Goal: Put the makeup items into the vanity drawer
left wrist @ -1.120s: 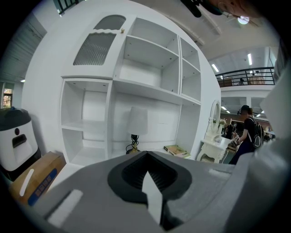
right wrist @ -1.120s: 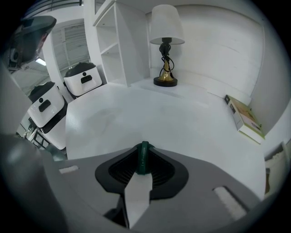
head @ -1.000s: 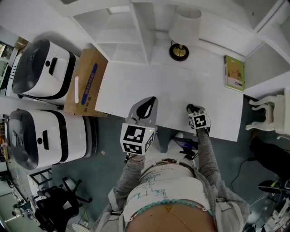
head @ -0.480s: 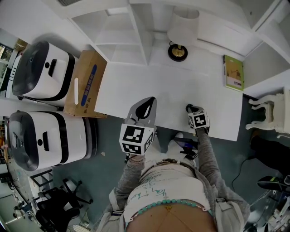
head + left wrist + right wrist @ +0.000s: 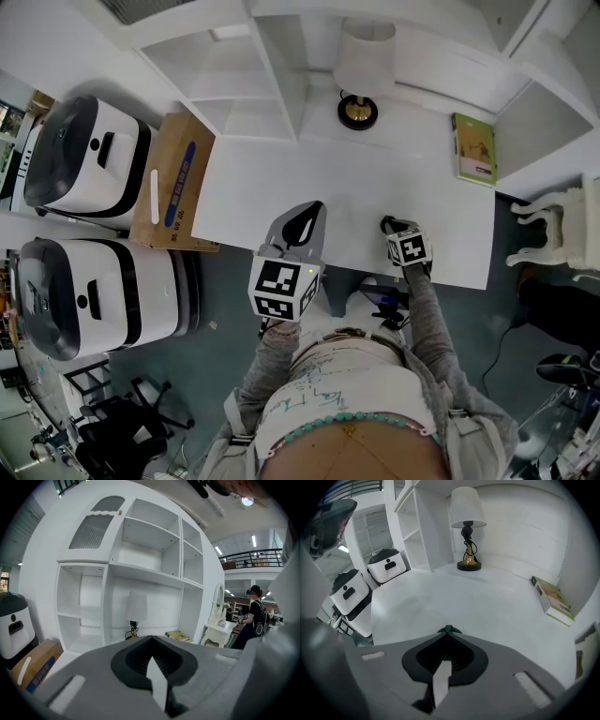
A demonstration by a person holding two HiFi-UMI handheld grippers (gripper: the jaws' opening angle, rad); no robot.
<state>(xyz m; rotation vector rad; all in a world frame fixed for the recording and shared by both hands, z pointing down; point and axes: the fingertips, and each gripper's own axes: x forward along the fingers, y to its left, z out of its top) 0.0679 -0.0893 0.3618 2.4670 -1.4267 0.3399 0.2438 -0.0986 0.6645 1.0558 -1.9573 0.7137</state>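
Note:
My right gripper [image 5: 386,223] hovers low over the front of the white vanity top [image 5: 356,183]. In the right gripper view its jaws [image 5: 447,636] are closed, and the tip of a small dark green item [image 5: 448,629] pokes out between the tips; the rest of it is hidden. My left gripper [image 5: 307,214] is held higher, near the vanity's front edge. It is shut with nothing in it [image 5: 151,639] and points at the shelves. No other makeup item shows on the vanity top. Something dark with a blue patch [image 5: 384,300] lies below the front edge; I cannot tell whether it is the drawer.
A lamp [image 5: 361,66] stands at the back of the vanity top, and a green book [image 5: 473,148] lies at the right. White shelves [image 5: 234,84] rise behind. A cardboard box [image 5: 173,183] and two white appliances [image 5: 84,155] [image 5: 84,291] are at the left. A white ornate stand [image 5: 553,225] is at the right.
Both grippers stay where they were, still closed. Only the head view has drifted slightly, which shifts the vanity and lamp a little in the picture.

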